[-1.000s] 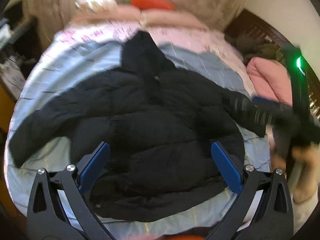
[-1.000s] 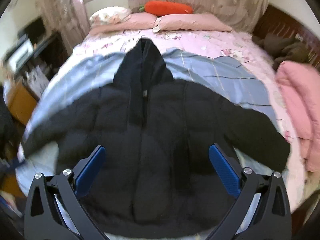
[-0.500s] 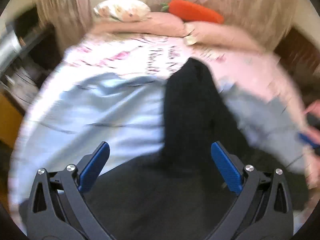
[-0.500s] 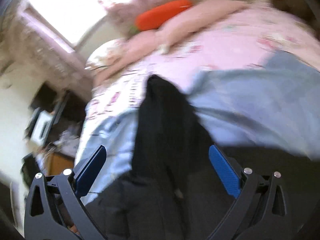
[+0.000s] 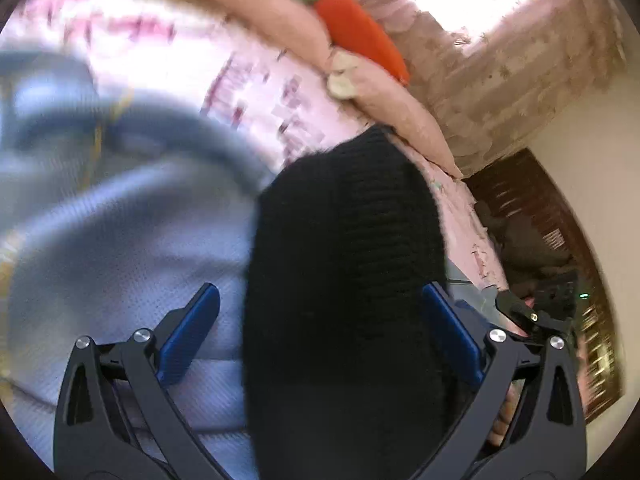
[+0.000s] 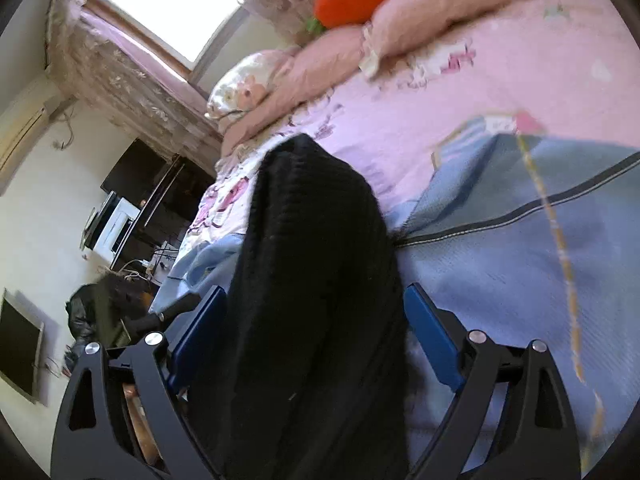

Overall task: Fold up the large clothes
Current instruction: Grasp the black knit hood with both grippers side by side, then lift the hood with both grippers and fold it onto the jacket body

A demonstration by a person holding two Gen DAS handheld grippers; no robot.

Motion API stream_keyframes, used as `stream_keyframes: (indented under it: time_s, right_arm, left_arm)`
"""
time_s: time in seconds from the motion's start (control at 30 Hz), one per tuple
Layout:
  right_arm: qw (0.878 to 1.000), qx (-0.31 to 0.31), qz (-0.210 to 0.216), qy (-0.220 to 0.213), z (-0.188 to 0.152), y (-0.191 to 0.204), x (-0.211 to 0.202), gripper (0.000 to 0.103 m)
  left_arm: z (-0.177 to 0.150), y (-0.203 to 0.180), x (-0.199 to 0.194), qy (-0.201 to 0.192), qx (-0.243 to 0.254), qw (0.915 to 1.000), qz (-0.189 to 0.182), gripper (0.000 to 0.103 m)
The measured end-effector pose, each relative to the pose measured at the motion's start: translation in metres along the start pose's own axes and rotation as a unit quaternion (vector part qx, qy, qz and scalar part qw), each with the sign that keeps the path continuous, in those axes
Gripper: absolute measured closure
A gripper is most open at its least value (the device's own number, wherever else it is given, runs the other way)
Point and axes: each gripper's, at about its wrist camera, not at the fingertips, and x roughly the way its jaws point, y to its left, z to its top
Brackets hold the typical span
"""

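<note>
A black hooded puffer jacket lies on the bed; only its hood point(image 5: 344, 264) shows now, long and dark, pointing toward the pillows. My left gripper point(image 5: 320, 300) is open, its blue pads either side of the hood, low over it. My right gripper point(image 6: 316, 300) is open too, straddling the same hood point(image 6: 312, 248) from the other side. Each gripper's tip shows at the edge of the other's view: the right one point(image 5: 520, 312), the left one point(image 6: 168, 312). The jacket's body and sleeves are out of view.
A light blue blanket point(image 5: 120, 240) lies under the jacket over a pink floral sheet point(image 6: 440, 92). Pink pillows point(image 6: 320, 64) and an orange carrot cushion point(image 5: 360, 36) sit at the head. A dark wooden headboard point(image 5: 532, 208) is right; a desk with electronics point(image 6: 132, 216) is left.
Both grippers have moved forward and down from over the whole spread jacket to close around its hood, tilting toward each other. Both stay open.
</note>
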Motion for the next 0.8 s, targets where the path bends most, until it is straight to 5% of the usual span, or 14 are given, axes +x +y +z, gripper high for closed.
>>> stream_keyframes:
  time_s: [0.1, 0.27, 0.37, 0.5, 0.63, 0.8]
  right_arm:
    - [0.997, 0.024, 0.056, 0.044, -0.005, -0.013, 0.028, 0.005]
    - [0.991, -0.101, 0.021, 0.090, -0.018, 0.035, 0.054, 0.004]
    - [0.990, -0.105, 0.006, 0.092, -0.021, 0.039, 0.059, 0.009]
    - [0.994, -0.077, 0.024, 0.072, -0.024, 0.027, 0.051, 0.031]
    - [0.995, -0.084, 0.016, 0.055, -0.025, 0.024, 0.051, 0.059]
    - [0.995, -0.096, -0.012, 0.031, -0.032, 0.023, 0.042, 0.072]
  left_arm:
    - [0.001, 0.006, -0.001, -0.013, 0.001, 0.9986, -0.052, 0.002]
    - [-0.003, -0.009, 0.007, 0.010, 0.043, 0.9925, -0.114, 0.004]
    - [-0.003, -0.009, 0.020, 0.035, 0.046, 0.9934, -0.099, 0.018]
    - [-0.002, 0.003, 0.036, 0.060, 0.002, 0.9961, -0.064, 0.091]
    - [-0.001, 0.001, 0.038, 0.046, 0.005, 0.9975, -0.054, 0.094]
    - [-0.001, -0.003, 0.039, 0.018, 0.019, 0.9992, -0.029, 0.094]
